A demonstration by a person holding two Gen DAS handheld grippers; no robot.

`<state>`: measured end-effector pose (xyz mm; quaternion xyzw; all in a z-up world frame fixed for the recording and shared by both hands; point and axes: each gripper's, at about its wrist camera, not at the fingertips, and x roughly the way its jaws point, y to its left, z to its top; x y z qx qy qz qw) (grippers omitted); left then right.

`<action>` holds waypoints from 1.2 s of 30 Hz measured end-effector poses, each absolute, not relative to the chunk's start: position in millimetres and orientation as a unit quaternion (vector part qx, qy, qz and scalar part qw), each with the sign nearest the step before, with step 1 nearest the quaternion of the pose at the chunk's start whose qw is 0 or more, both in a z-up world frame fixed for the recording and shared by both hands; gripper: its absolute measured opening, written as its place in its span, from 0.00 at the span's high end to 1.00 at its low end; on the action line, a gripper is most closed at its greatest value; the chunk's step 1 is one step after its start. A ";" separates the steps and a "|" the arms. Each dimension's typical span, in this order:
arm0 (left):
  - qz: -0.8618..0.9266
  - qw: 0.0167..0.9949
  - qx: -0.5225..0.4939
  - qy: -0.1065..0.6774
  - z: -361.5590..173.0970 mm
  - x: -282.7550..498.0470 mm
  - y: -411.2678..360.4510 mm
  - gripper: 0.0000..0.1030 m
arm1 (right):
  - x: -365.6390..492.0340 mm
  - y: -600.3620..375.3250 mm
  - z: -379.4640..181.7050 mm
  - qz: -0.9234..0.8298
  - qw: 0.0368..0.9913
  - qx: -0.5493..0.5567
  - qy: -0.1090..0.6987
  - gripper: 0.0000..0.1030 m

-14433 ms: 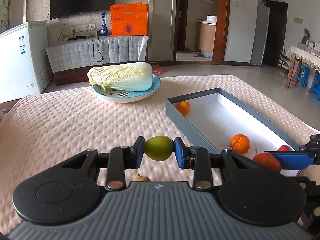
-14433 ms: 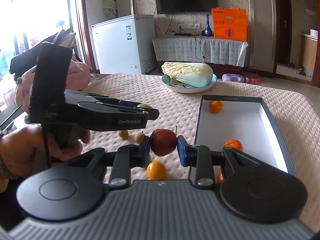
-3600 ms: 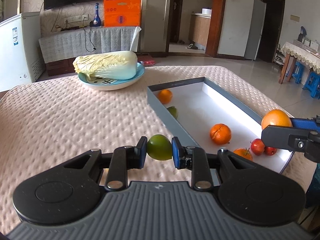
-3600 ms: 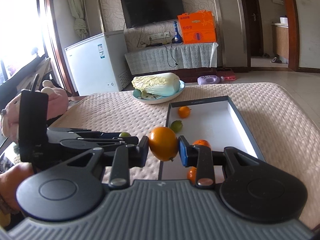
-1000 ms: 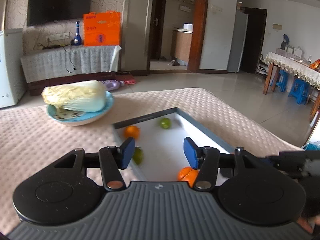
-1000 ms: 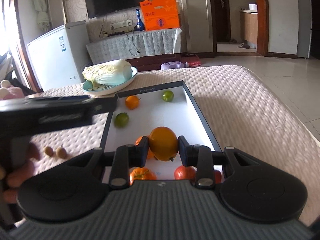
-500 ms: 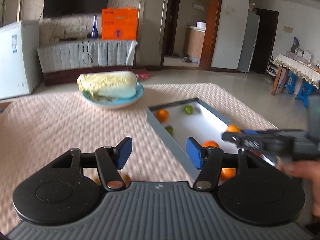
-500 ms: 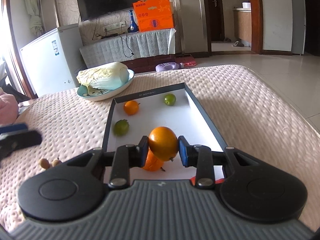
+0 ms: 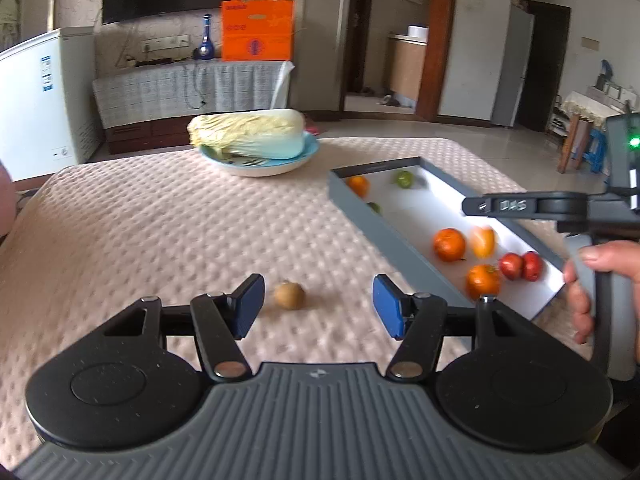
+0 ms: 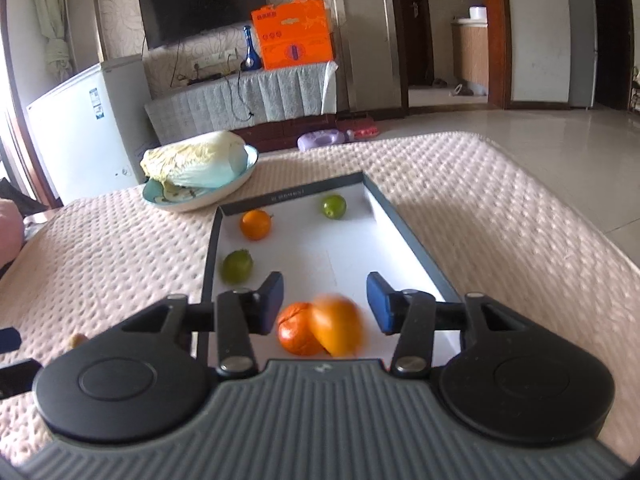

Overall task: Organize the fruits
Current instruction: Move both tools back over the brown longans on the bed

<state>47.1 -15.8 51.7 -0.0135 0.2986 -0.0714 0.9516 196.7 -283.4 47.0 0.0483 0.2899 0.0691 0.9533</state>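
My right gripper (image 10: 325, 300) hovers over the near end of the grey-rimmed white box (image 10: 408, 236), its jaws opening. A blurred orange (image 10: 338, 330) drops free below them, beside a ribbed tangerine (image 10: 294, 332). Farther in the box lie two green fruits (image 10: 237, 266) (image 10: 334, 206) and a small orange (image 10: 256, 224). My left gripper (image 9: 318, 306) is open above the tablecloth, with a small brown fruit (image 9: 289, 295) lying on the cloth just beyond its left pad. In the left wrist view the box (image 9: 376, 224) also holds red fruits (image 9: 520, 266), and the right gripper (image 9: 552, 206) reaches over it.
A blue plate (image 9: 296, 160) with a Chinese cabbage (image 9: 248, 134) stands at the table's far side, behind the box. A person's hand (image 9: 596, 284) grips the right tool at the right edge. Another small brown fruit (image 10: 77, 339) lies on the cloth left of the box.
The right jaws have spread and let the orange fall toward the box floor. The left gripper has swung left, away from the box, to the brown fruit on the cloth.
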 end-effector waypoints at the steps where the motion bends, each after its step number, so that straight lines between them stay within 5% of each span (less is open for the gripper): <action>1: -0.065 0.952 -0.014 0.299 50.7 47.3 -12.5 0.36 | 196.5 -283.0 48.0 0.070 0.954 0.052 0.287 0.53; 17: -0.014 0.954 -0.023 0.297 44.7 41.0 30.6 0.36 | 169.7 -227.1 67.5 0.175 0.957 0.000 0.231 0.53; 36: 0.014 0.948 -0.014 0.319 22.1 54.4 78.6 0.36 | 158.0 -147.9 47.3 0.254 0.929 -0.060 0.261 0.53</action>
